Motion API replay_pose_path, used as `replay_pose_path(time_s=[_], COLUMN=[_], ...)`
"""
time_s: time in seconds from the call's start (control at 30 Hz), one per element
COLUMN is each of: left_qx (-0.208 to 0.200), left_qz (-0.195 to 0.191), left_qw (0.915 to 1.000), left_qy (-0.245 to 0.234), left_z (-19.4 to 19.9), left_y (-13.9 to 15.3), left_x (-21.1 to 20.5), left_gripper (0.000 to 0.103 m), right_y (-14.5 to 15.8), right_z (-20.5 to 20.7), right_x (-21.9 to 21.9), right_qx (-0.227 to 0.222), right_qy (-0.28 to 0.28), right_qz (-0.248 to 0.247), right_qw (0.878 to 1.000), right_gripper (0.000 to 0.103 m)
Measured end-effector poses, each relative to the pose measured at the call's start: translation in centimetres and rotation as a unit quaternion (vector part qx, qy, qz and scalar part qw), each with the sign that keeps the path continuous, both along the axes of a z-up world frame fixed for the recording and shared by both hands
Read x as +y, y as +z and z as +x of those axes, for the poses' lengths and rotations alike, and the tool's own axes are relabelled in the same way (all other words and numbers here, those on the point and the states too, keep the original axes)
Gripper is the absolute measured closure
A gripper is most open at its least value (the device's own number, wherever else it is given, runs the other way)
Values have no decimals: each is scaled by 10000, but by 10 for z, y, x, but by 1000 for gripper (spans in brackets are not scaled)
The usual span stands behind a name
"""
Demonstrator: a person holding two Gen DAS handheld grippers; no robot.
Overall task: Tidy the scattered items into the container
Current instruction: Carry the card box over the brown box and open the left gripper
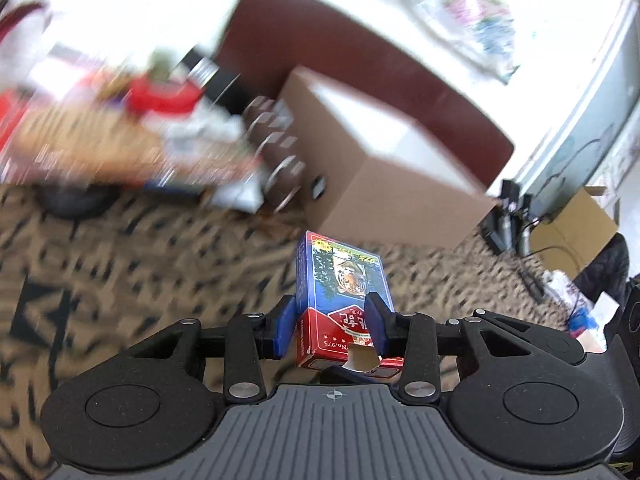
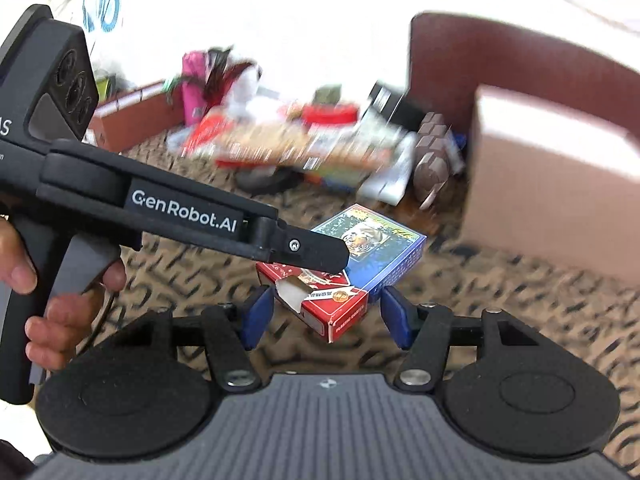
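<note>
My left gripper is shut on a red and blue playing-card box with a tiger picture, held above the patterned carpet. The same card box shows in the right wrist view, with the left gripper reaching in from the left and clamped on it. My right gripper is open and empty, just below and around the red end of the box without touching it. A brown cardboard box stands ahead on the carpet; it shows at the right of the right wrist view.
A blurred pile of scattered packets, boxes and a brown faceted bottle lies on the carpet to the left of the cardboard box. A dark red sofa stands behind. A second open carton and cables sit at far right.
</note>
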State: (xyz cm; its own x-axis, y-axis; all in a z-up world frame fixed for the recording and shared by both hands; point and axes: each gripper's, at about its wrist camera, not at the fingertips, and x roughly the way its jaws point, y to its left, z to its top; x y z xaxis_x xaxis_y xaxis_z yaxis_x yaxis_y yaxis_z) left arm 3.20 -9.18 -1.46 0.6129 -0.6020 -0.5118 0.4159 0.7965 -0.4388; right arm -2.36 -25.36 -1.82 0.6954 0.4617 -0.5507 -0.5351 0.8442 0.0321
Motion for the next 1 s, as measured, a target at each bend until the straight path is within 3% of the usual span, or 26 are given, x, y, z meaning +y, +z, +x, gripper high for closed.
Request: replay_pose_path(time_s=[0.17,0.33,0.5,0.7,0.73,0.8,0.83,0.87,0.9,1.0], left_qx=[-450,-705,-493,-281,-246,-195,-259,-399,-561,-1054], left_qz=[-47,-69,-144,-39,-28,112,171,210,368,822], left_qw=[9987,9969,9980,9991,9992,9994,9992,9982,9968,9902], left_qy=[-221,-338,-373,-319,-316,-253,-270,-386,-429,-406], left_z=[39,91,149,193,199,206,207,204,199,181], left_y=[45,71,64,41,37,32,30,30,32,35], left_x=[-43,-87,-114,-129,-130,-132,-133,-134,-137,-146], left_gripper=[53,54,54,53,51,35,22,12,6,0], right_y=[44,79,84,63,59,52,49,46,42,34], right_z=[25,71,131,185,191,201,207,212,213,205], right_x=[-32,-64,-88,-97,-97,-96,-96,-96,-95,-95], right_qx=[-531,-912,-819,-557,-523,-454,-397,-321,-267,-337], right_qy=[-196,-456,-560,-502,-483,-482,-462,-438,-471,-570], right_qz=[47,-86,-72,-231,-269,-290,-270,-274,-312,-297], right_qw=[9984,9947,9950,9969,9971,9974,9978,9981,9980,9974], right_gripper=[41,41,41,41,41,41,40,28,18,14])
